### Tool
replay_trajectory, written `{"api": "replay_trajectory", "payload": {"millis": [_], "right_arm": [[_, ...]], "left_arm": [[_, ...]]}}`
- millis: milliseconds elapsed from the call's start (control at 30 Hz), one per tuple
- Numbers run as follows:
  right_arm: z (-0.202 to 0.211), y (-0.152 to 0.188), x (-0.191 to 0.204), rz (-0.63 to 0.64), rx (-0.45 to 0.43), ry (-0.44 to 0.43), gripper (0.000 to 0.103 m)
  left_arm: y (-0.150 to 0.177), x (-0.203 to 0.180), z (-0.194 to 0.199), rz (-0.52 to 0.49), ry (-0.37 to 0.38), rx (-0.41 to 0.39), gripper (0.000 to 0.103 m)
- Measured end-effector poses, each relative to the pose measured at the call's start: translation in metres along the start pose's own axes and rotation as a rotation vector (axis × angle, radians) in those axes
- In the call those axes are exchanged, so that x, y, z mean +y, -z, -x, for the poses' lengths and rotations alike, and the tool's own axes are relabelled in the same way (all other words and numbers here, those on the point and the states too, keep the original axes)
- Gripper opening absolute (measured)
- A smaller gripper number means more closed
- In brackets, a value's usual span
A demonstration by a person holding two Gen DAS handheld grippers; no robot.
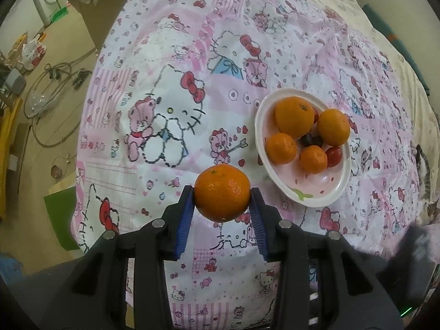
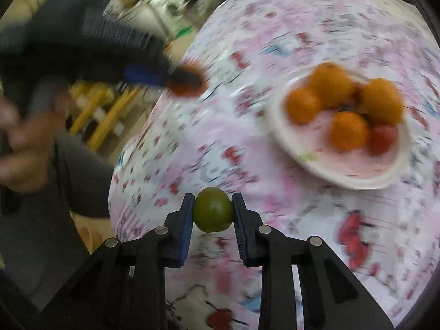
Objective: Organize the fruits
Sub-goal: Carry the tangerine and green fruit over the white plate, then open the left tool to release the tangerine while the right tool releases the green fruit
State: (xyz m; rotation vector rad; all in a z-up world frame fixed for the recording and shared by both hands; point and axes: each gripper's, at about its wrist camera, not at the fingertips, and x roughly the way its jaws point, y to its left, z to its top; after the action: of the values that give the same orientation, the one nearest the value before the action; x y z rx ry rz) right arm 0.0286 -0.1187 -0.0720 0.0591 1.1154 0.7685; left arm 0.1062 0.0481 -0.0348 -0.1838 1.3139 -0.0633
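only the right wrist view shows the green fruit (image 2: 213, 209), pinched between the blue pads of the right gripper (image 2: 213, 211); only the sharp left view shows a cat (image 1: 425, 176) at the bed's right edge. the plate (image 1: 324, 192) of oranges and small red fruits sits on the pink cartoon-print sheet (image 1: 165, 104), unobstructed. the left gripper (image 1: 222, 196) clamps an orange (image 1: 222, 192) just left of the plate.

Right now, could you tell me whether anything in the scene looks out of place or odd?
Only one thing: the fruit in the right gripper is a small green citrus, unlike the orange mandarins on the plate and the mandarin in the left gripper. Nothing looks spilled or damaged.
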Motion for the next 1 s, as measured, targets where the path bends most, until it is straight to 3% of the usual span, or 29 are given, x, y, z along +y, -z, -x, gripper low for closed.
{"api": "replay_trajectory", "payload": {"millis": [100,300,467,933,1000], "right_arm": [[0.029,-0.006,-0.031,-0.073,-0.07,0.019,0.029],[0.073,-0.01,-0.09,-0.248,-0.185,0.055,0.029],[0.085,-0.015,-0.117,-0.335,-0.234,0.082,0.029],[0.05,-0.023,-0.154,-0.465,-0.152,0.073,0.029],[0.044,-0.024,-0.155,-0.478,-0.134,0.073,0.029]], "left_arm": [[0.002,-0.016,-0.007,-0.044,-0.013,0.004,0.036],[0.004,-0.072,-0.023,-0.234,-0.049,-0.042,0.036],[0.003,-0.107,-0.049,-0.312,-0.028,-0.029,0.036],[0.003,-0.119,-0.08,-0.307,-0.022,0.028,0.039],[0.004,-0.121,-0.079,-0.328,-0.028,0.034,0.044]]}}
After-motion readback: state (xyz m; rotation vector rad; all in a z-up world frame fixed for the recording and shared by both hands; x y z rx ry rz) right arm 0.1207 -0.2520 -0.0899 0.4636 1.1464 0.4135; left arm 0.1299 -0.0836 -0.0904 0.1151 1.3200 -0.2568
